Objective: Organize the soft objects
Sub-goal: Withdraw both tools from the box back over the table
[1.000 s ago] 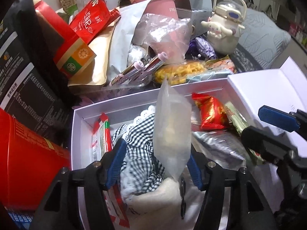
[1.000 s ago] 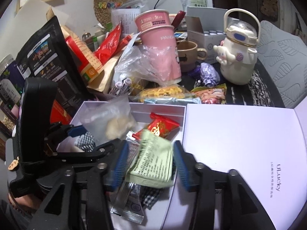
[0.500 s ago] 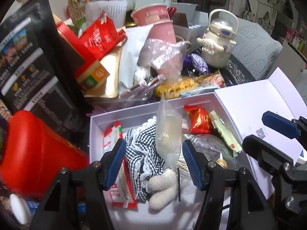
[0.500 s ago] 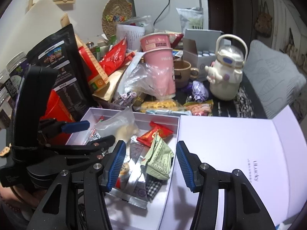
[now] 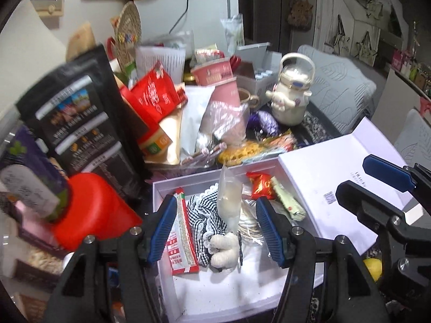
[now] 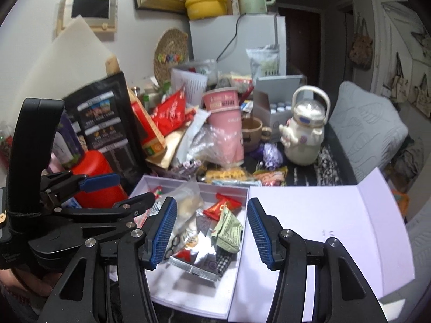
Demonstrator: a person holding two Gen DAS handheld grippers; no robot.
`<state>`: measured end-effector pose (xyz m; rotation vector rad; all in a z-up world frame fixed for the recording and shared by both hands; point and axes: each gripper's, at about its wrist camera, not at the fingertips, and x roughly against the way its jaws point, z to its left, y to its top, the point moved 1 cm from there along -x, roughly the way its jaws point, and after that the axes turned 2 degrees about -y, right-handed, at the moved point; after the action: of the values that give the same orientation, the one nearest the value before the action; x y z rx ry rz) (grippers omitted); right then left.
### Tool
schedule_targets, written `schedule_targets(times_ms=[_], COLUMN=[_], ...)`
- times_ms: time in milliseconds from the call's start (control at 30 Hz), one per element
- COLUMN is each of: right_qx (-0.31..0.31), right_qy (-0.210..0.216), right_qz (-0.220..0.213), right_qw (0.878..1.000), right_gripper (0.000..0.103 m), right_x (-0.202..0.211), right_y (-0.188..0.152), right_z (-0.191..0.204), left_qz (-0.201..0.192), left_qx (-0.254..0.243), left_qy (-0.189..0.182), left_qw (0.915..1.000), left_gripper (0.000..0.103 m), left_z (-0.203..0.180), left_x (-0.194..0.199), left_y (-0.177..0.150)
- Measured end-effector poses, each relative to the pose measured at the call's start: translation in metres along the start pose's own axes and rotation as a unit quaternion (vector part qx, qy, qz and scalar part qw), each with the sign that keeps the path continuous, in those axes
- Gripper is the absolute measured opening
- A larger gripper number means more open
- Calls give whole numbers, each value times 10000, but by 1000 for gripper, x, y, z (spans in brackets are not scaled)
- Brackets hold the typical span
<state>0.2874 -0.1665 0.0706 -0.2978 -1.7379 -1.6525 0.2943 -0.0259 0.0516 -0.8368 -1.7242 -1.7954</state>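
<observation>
An open white box (image 5: 161, 188) (image 6: 188, 181) holds soft things: a clear plastic bag (image 5: 229, 202) (image 6: 188, 202), a checked cloth (image 5: 204, 215), a small white plush (image 5: 223, 250), a long red sachet (image 5: 183, 239), a red snack packet (image 5: 261, 185) (image 6: 221, 207) and a green packet (image 5: 288, 202) (image 6: 227, 228). My left gripper (image 5: 215, 202) hangs open above the box's left half, touching nothing. Above the right half my right gripper (image 6: 211, 203) is also open and empty. The box's lid (image 6: 309, 215) lies flat to the right.
A red canister (image 5: 91, 215) and a tall black bag (image 5: 80, 123) crowd the box's left side. Behind it stand stacked pink cups (image 5: 221, 80), loose snack bags and a white character bottle (image 5: 291, 99). A grey cushion (image 6: 366, 129) lies at the far right.
Both grippers have risen and drawn back from the box, jaws at the same width. The clear bag and green packet that filled the gaps between the fingers now lie lower, in the box.
</observation>
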Motion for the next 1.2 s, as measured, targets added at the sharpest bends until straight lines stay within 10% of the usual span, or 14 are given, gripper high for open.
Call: schedule_targets(times_ms=[533,1200], right_qx=[-202,-221], right_qy=[-190,-614], right_qz=[-859,-1256], right_qw=[9959,9899], right_gripper=[55,85], right_x=[99,195], right_y=[-1,-71], right_z=[14,48], left_qz=[-883,-1204], left_qx=[-46,30], left_qy=[-159,-606], left_qw=[9960,9909], left_gripper=[60,60], left_z=[-8,-13], left_x=[98,171], left_y=[-17,-91])
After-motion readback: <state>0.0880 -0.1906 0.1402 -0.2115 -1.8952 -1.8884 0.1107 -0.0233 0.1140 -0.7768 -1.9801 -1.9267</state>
